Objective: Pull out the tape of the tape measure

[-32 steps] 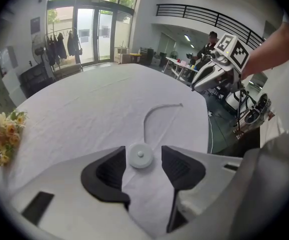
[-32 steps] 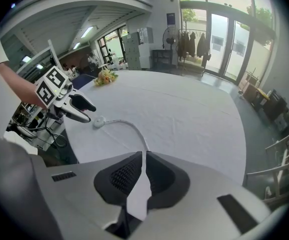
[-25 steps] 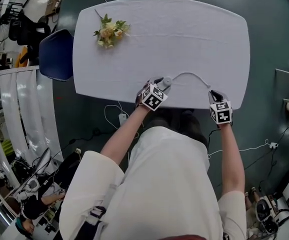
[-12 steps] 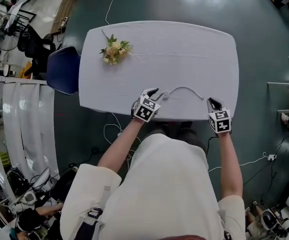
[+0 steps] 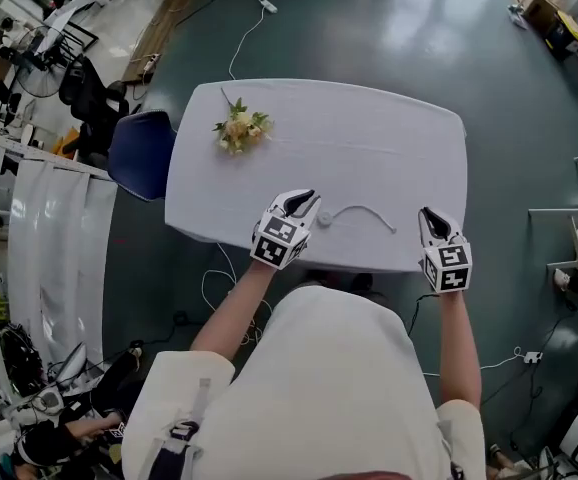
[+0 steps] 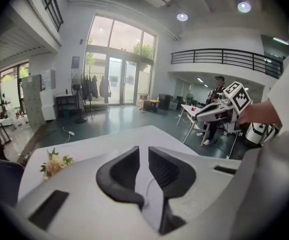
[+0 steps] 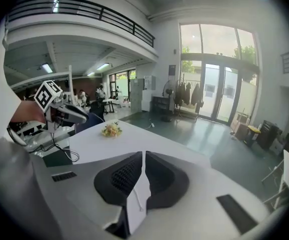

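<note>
White-clothed oval surface (image 5: 369,138) fills my view. My left tongs (image 5: 302,200) are closing on nothing, my right tongs (image 5: 427,216) are together, and the small round grey tape measure (image 5: 324,220) lies between them, thin white tape (image 5: 359,206) curving rightwards.

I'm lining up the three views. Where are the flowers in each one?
Head view: flowers at the table's far left end.
Left gripper view: low left, on the table.
Right gripper view: left of centre, on the table.
Shared landmark: the white table.
</note>
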`<action>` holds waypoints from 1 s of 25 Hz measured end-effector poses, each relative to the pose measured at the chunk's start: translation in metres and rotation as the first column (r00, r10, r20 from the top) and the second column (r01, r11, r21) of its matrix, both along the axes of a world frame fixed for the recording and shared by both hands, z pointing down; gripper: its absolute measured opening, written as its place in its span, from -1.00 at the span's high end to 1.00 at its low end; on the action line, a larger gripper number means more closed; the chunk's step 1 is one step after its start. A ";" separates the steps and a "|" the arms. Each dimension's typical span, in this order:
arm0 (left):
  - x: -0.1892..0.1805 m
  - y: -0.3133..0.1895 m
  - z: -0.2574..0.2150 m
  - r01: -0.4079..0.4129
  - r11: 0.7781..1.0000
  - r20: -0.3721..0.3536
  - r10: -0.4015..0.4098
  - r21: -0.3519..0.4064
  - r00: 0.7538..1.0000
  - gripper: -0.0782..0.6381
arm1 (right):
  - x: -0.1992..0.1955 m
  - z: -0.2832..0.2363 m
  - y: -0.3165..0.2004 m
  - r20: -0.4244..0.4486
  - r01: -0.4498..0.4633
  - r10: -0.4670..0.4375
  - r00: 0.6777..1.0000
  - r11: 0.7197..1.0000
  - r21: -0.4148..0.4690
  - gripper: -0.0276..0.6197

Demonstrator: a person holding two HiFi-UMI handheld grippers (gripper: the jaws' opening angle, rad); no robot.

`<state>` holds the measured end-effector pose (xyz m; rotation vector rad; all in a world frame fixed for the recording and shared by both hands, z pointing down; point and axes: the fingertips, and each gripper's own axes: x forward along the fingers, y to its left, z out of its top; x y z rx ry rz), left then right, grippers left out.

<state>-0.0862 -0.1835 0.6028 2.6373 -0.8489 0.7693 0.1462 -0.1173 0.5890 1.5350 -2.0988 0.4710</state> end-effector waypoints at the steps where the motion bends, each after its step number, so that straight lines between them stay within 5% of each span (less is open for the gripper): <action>1: 0.000 0.001 -0.013 0.011 1.000 -0.017 -0.011 0.018 1.000 0.63 | 0.001 -0.013 -0.001 0.008 0.004 -0.004 1.000 1.000 0.025 0.79; 11: 0.003 0.007 -0.119 0.080 0.982 -0.170 -0.050 0.171 0.984 0.76 | 0.024 -0.122 0.001 0.090 0.001 -0.022 0.996 0.974 0.228 0.80; 25: 0.004 0.020 -0.158 0.087 0.967 -0.234 -0.030 0.240 0.972 0.76 | 0.027 -0.158 0.009 0.109 0.006 -0.043 0.993 0.948 0.319 0.80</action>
